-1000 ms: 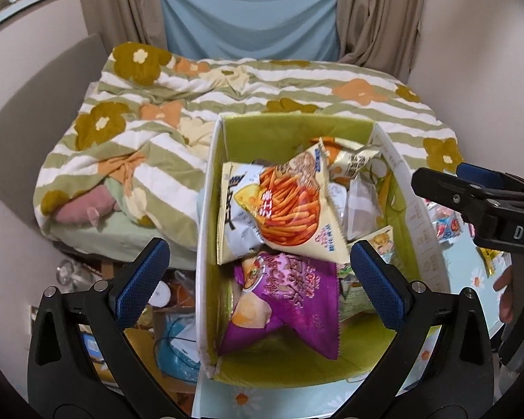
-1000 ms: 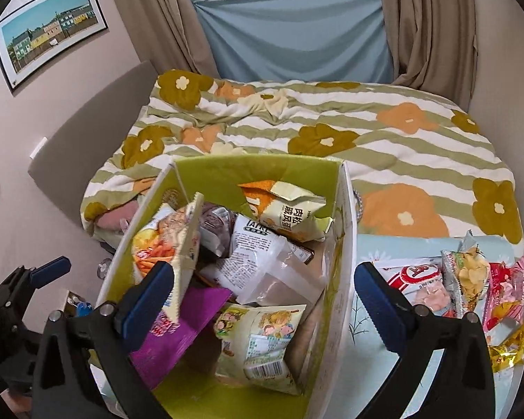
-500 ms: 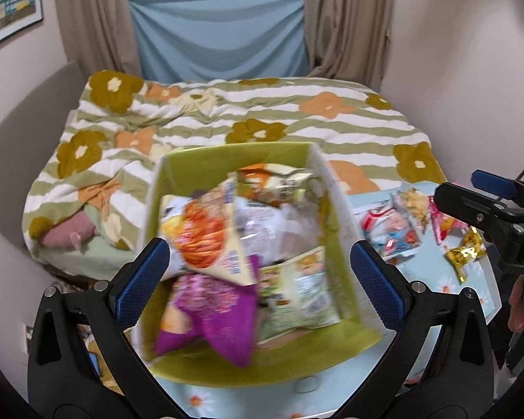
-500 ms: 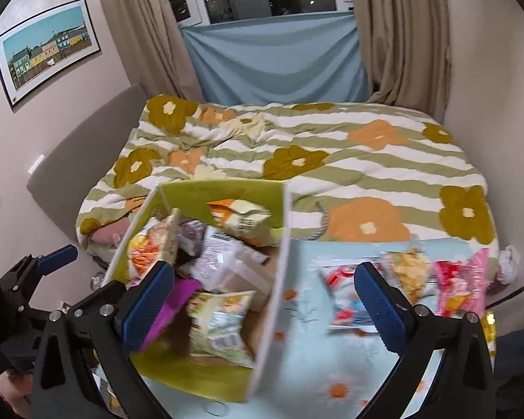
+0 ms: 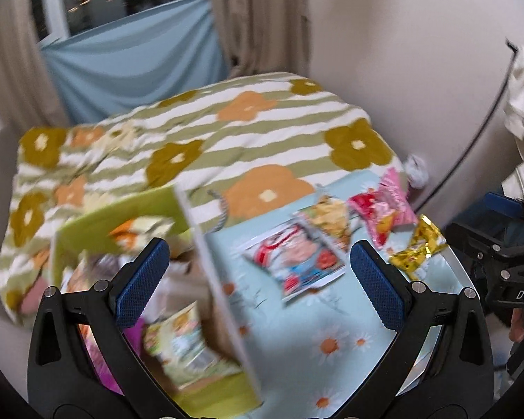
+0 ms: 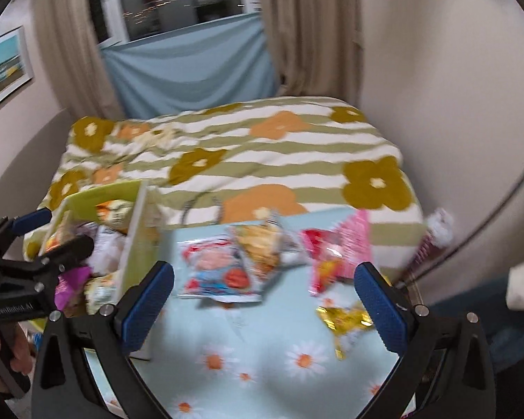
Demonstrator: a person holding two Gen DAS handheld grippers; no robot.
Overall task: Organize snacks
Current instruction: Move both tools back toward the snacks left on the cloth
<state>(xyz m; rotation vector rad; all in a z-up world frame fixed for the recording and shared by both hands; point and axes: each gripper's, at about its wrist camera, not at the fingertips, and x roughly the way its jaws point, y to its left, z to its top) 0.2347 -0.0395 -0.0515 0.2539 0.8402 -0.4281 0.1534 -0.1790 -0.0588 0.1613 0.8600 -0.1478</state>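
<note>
Behind everything lies the bed (image 6: 234, 160) with its striped flower quilt, and against it stands my work surface, the daisy-print table (image 6: 262, 359). On the table's left sits the green storage box (image 5: 206, 244), packed with bags already. To its right, flat on the cloth, at least 4 snacks are loose: the red-and-white packet (image 6: 215, 272) nearest the box, the yellow chip bag (image 6: 262, 248) touching it, the pink bag (image 6: 339, 255) further right, and the small gold packet (image 6: 346, 317) closest to me.

Both tools are spread wide and carry nothing: my right gripper (image 6: 262, 300) hangs over the loose snacks, my left gripper (image 5: 258, 279) hovers by the box's right wall. Both views are blurred, so fine edges are hard to judge.

I judge the step is picking the next loose bag. To do it well, I would settle the right gripper first, come down over 1 bag only, pinch at a crimped seam rather than the puffy middle, and keep clear of the overlapping neighbour.
</note>
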